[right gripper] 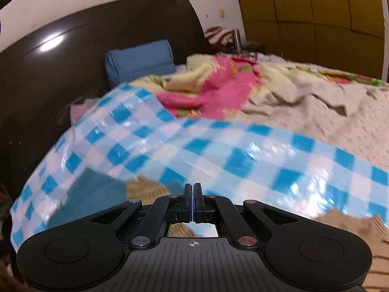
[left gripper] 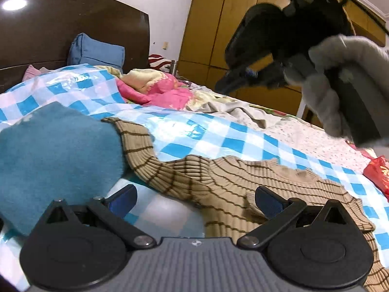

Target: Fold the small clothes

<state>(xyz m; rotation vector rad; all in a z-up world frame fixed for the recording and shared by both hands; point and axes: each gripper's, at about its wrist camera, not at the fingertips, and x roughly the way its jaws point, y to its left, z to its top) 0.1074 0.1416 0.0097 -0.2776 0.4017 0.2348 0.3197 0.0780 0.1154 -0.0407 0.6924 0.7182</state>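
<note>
A tan knit sweater with brown stripes [left gripper: 233, 185] lies spread on the blue-and-white checked plastic sheet [left gripper: 218, 131]. A teal fuzzy garment [left gripper: 53, 155] lies on its left sleeve. My left gripper [left gripper: 195, 198] is open, low over the sweater, its right finger beside a fold. My right gripper [left gripper: 223, 86] is held up in the air at the upper right by a grey-gloved hand [left gripper: 340, 73]. In the right wrist view my right gripper [right gripper: 192, 194] is shut with nothing between its fingers, above the sheet [right gripper: 218, 150]; bits of the sweater [right gripper: 145, 187] and the teal garment [right gripper: 97, 189] show below.
A dark headboard [left gripper: 73, 14] and a blue pillow [left gripper: 97, 51] are at the back. A pink and yellow blanket [left gripper: 158, 87] and a beige sheet [left gripper: 231, 112] lie bunched behind the checked sheet. A red packet [left gripper: 376, 172] is at the right. Yellow wardrobe doors [left gripper: 218, 12] stand beyond.
</note>
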